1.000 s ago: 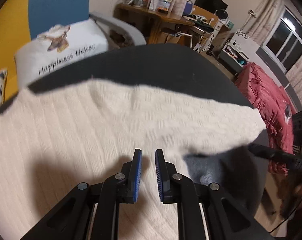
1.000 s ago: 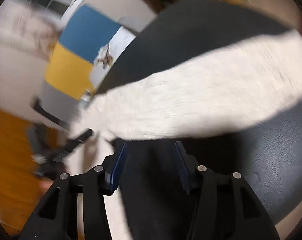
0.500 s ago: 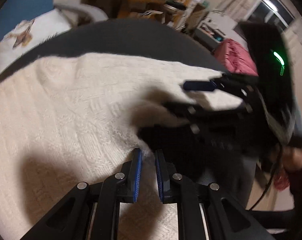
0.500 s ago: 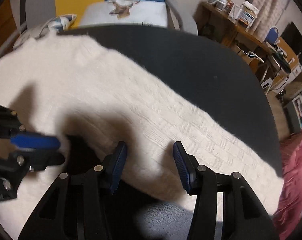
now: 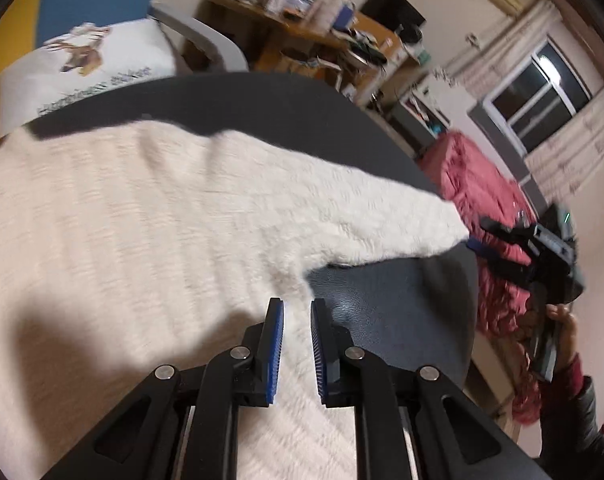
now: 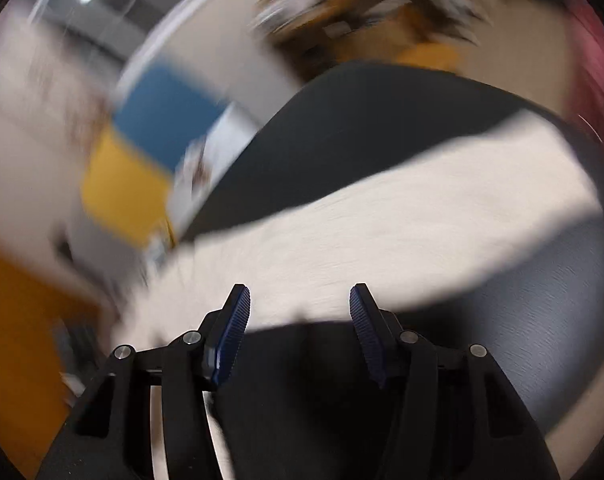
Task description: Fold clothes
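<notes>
Dark round table [image 5: 401,320] fills the view, with a cream knitted sweater [image 5: 142,220] spread flat over it. Nearest, the left gripper [image 5: 296,312] hovers over the knit with a narrow gap between its blue pads and nothing clamped; the right gripper [image 6: 300,300], jaws apart and just widened, holds nothing. Farther off, one sleeve [image 5: 381,220] stretches lengthwise toward the table's right edge, and a printed pillow [image 5: 82,68] and cluttered desk [image 5: 302,40] lie beyond.

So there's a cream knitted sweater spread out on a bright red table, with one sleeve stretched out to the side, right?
Nearly. The sweater is cream, and its sleeve does stretch out to the side, but the table under it is dark grey, almost black, not red. The left wrist view shows this; the red thing there is a ruffled cloth beyond the table's edge.
</notes>
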A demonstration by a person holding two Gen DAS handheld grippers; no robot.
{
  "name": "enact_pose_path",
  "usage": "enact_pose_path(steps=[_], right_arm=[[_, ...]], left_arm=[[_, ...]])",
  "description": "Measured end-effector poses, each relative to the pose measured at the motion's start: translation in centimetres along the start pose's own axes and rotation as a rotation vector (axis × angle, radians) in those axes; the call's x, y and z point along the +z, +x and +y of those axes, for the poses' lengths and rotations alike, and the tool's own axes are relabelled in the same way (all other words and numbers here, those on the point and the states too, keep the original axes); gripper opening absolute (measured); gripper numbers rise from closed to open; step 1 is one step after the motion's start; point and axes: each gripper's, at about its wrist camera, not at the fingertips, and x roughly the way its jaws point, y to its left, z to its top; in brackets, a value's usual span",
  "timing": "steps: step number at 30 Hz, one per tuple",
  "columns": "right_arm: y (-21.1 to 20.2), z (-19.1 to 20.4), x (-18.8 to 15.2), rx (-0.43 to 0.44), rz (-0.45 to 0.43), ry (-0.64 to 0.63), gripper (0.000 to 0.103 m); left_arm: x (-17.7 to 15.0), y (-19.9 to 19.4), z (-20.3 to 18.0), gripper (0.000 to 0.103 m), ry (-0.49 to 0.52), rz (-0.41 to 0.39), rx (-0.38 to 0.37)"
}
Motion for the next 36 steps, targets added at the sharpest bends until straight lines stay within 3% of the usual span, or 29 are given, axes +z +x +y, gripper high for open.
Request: enact_pose_path(steps=[6,14,16,18,20,22,24,29,36], right_arm=[[-3.1,-8.5,1.3,-0.025,-0.113,0.312,0.056],[-0.1,-8.6,3.1,-0.053,-0.138,0.348,0.057],[0.2,-8.1,3.1,-0.047,-0.148,0.361,0.063],[0.4,-7.8,3.1,-0.022,-0.166,0.363,0.079],[0.7,-7.5,3.0,-0.022,-0.178,0.357,0.08],[1.3,-7.5,2.8,-0.045,-0.169,0.35,0.069],[1.9,-7.5,2.7,-0.068,-0.16,0.344,0.009],[2.6,-5.2,2.7,-0.065,-0.162,0.222,0.008],[5.5,7.6,3.0,0.017,-0.083,-0.144,0.008]], left_arm=[[-2.1,-2.4,2.8,0.014,-0.082,-0.036,0.038],[-4.2,-3.2,4.1,0.014,-0.109,-0.015,0.068],[-4.5,-3.4,4.2,0.014,-0.108,-0.01,0.073],[-4.8,-3.6,4.4,0.014,-0.113,-0.006,0.075],[-4.9,-3.7,4.4,0.014,-0.117,-0.005,0.079],[-5.0,-3.9,4.3,0.014,-0.119,-0.004,0.083],[-5.1,-4.1,4.3,0.014,-0.12,-0.005,0.088],[-4.4,-5.2,4.1,0.014,-0.131,-0.021,0.086],[-2.3,-7.2,3.5,0.014,-0.211,-0.066,-0.011]])
